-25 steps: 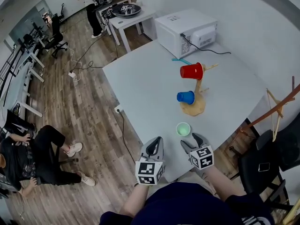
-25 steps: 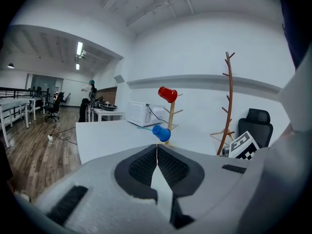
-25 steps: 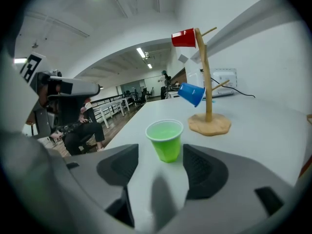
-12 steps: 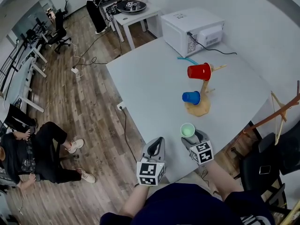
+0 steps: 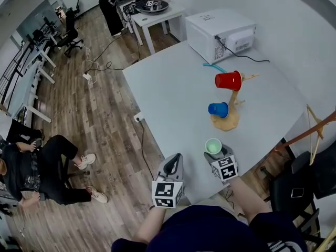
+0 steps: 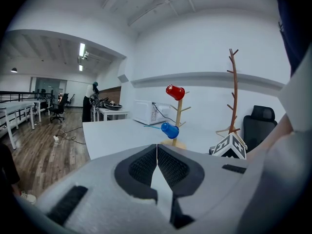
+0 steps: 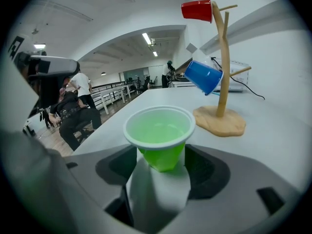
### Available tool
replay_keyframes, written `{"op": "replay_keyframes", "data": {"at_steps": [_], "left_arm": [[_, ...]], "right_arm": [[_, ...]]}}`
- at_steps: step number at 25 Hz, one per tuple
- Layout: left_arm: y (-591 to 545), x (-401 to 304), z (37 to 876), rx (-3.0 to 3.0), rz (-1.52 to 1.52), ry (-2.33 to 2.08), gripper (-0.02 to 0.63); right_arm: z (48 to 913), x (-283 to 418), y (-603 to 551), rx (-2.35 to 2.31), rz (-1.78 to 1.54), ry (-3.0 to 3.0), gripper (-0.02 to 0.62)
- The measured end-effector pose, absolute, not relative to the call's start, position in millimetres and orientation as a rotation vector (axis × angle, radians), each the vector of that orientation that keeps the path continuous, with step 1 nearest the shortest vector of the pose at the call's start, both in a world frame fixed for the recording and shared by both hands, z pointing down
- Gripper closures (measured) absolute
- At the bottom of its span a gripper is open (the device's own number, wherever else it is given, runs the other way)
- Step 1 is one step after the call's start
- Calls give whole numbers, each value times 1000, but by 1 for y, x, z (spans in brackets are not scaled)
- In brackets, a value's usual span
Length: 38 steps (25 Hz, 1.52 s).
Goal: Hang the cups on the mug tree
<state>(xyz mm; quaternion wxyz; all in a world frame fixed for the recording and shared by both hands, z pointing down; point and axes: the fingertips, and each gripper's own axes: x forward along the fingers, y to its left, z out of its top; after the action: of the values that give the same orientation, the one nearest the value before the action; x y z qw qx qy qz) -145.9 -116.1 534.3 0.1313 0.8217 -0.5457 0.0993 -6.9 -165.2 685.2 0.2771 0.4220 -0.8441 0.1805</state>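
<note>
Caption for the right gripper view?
Hand-held gripper, jaws just opened, flanks a green cup; red cup, blue cup hang on mug tree.

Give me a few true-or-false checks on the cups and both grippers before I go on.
1. The red cup hangs on the mug tree. True.
2. The green cup hangs on the tree too. False: it stands upright on the table.
3. The left gripper holds the blue cup. False: it is shut and empty, and that cup hangs on the tree.
4. The right gripper is open. True: its jaws have just been opening, with the green cup between them.
</note>
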Motion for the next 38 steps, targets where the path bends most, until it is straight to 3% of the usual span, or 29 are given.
{"op": "replay_keyframes", "data": {"at_steps": [19, 38], "left_arm": [[-113, -152, 532, 2413, 293, -1566, 586], [-108, -116, 527, 2512, 268, -1428, 586]], "right_arm": [[673, 0, -164, 1214, 415, -2239, 318], [638, 46, -163, 1363, 345, -2194, 322]]}}
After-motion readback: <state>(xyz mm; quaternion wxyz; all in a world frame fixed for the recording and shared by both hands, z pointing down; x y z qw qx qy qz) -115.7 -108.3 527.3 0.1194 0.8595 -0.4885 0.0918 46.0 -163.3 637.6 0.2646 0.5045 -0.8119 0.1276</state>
